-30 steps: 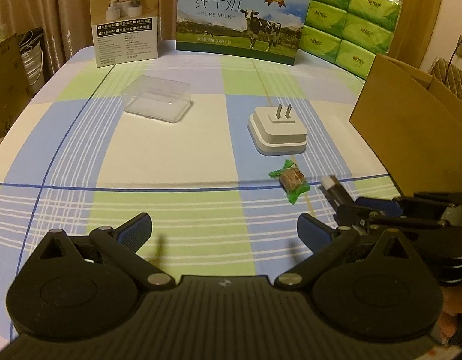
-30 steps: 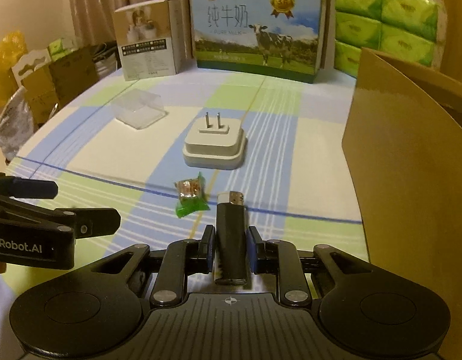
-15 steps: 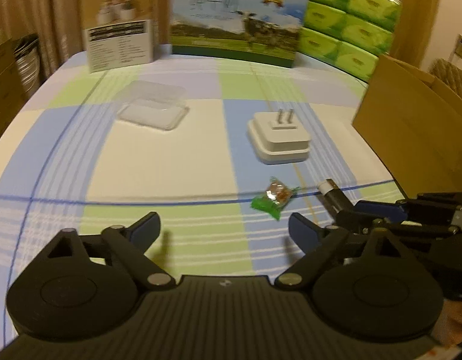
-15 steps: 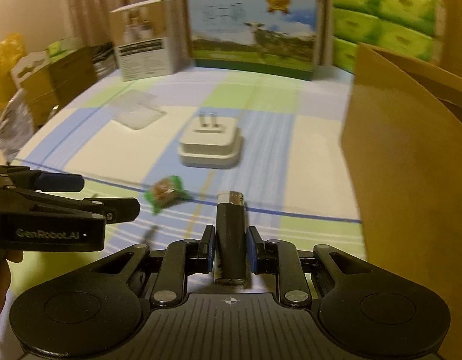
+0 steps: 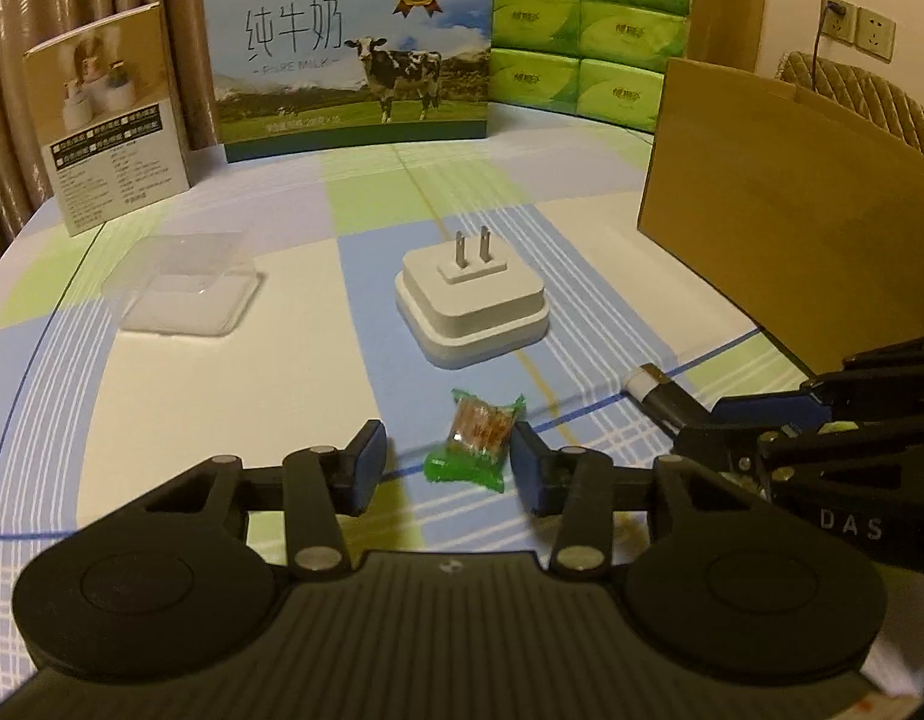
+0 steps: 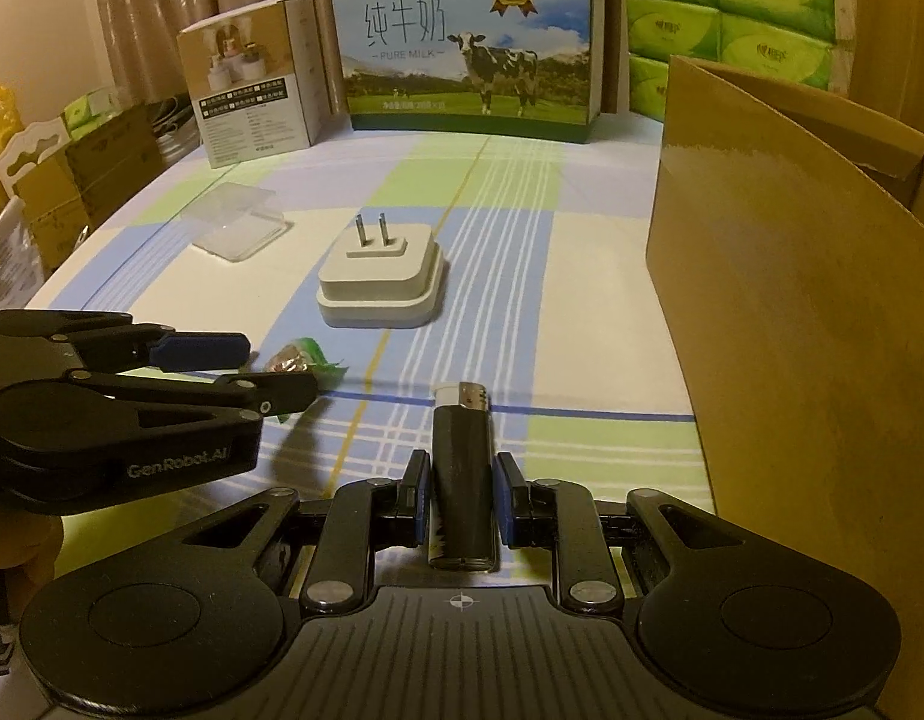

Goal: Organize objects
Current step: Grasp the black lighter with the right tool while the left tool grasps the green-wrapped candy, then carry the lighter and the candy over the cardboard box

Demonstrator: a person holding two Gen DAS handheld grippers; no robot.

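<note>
My right gripper [image 6: 460, 495] is shut on a black lighter [image 6: 462, 468], held upright just above the cloth; it also shows in the left wrist view [image 5: 663, 394]. My left gripper [image 5: 447, 459] is open with its jaws on either side of a green-wrapped candy [image 5: 477, 441] lying on the checked tablecloth; the candy touches or nearly touches the right pad. The candy also shows in the right wrist view [image 6: 300, 360], partly behind the left gripper [image 6: 270, 369]. A white plug adapter [image 5: 471, 300] lies prongs up just beyond the candy. A clear plastic box [image 5: 183, 285] lies to the left.
An open cardboard box [image 6: 792, 276] stands at the right, close to my right gripper. At the table's back stand a milk carton box [image 5: 351, 54], a small product box [image 5: 111, 126] and green tissue packs [image 5: 588, 18]. Boxes and bags [image 6: 48, 180] stand beyond the table's left edge.
My left gripper has moved forward and right, so the candy now lies between its jaws, which have narrowed. My right gripper keeps its hold on the lighter and has barely moved.
</note>
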